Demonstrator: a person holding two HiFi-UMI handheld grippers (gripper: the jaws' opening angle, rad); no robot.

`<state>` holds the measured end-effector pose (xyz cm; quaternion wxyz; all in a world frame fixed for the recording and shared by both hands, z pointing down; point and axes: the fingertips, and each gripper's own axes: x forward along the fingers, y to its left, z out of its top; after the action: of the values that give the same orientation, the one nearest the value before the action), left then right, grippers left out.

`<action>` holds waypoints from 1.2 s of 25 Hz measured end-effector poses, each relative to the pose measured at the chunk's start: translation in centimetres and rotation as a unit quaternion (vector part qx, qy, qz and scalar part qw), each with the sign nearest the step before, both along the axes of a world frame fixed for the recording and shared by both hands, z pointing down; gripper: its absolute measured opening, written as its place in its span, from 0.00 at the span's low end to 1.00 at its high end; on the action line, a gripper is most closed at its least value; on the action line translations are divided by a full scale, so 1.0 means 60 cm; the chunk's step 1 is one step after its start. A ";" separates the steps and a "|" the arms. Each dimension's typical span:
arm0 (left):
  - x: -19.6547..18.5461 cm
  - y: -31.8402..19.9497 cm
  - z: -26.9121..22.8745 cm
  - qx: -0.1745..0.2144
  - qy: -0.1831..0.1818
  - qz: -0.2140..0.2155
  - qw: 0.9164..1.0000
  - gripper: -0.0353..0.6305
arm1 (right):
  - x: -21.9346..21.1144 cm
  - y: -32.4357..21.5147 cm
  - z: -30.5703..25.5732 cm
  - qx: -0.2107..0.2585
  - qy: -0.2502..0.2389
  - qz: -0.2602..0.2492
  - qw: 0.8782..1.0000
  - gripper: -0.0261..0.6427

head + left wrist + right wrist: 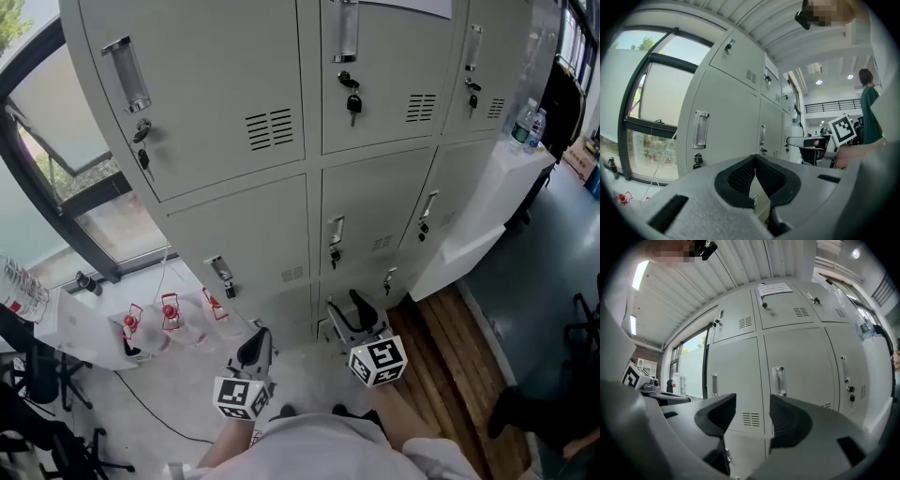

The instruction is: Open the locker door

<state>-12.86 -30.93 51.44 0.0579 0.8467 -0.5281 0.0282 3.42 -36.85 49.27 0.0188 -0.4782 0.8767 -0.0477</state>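
A bank of grey metal lockers (pixel 375 211) fills the head view, all doors closed, each with a clear recessed handle (pixel 336 230) and a key in its lock. My left gripper (pixel 255 349) is held low before the bottom left doors, its jaws shut with nothing between them (pixel 755 157). Its view looks along the locker fronts past one handle (pixel 700 130). My right gripper (pixel 352 314) hangs in front of the centre column with its jaws open and empty (pixel 752 404). It is clear of the door, whose handle (pixel 778 380) shows straight ahead.
Several red-capped water jugs (pixel 169 323) stand on the floor at the left, under a large window (pixel 56 103). A white counter (pixel 487 202) with bottles (pixel 528 127) adjoins the lockers on the right. A person in green (pixel 869 110) stands far off.
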 end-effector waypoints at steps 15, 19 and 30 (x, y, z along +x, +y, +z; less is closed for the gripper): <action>-0.065 0.007 0.002 -0.002 -0.010 -0.079 0.997 0.07 | -0.017 -0.214 -0.015 0.013 0.040 -0.022 0.999 0.36; -0.080 0.006 0.004 -0.003 -0.012 -0.094 0.995 0.07 | -0.024 -0.250 -0.012 0.012 0.050 -0.024 0.998 0.36; -0.089 -0.005 0.008 -0.008 -0.012 -0.105 0.994 0.07 | -0.046 -0.270 -0.015 0.019 0.066 -0.038 0.997 0.34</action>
<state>-18.22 -31.20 51.93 0.0606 0.7857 -0.6145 0.0366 0.65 -53.06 48.38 -0.0317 -0.4461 0.8944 -0.0002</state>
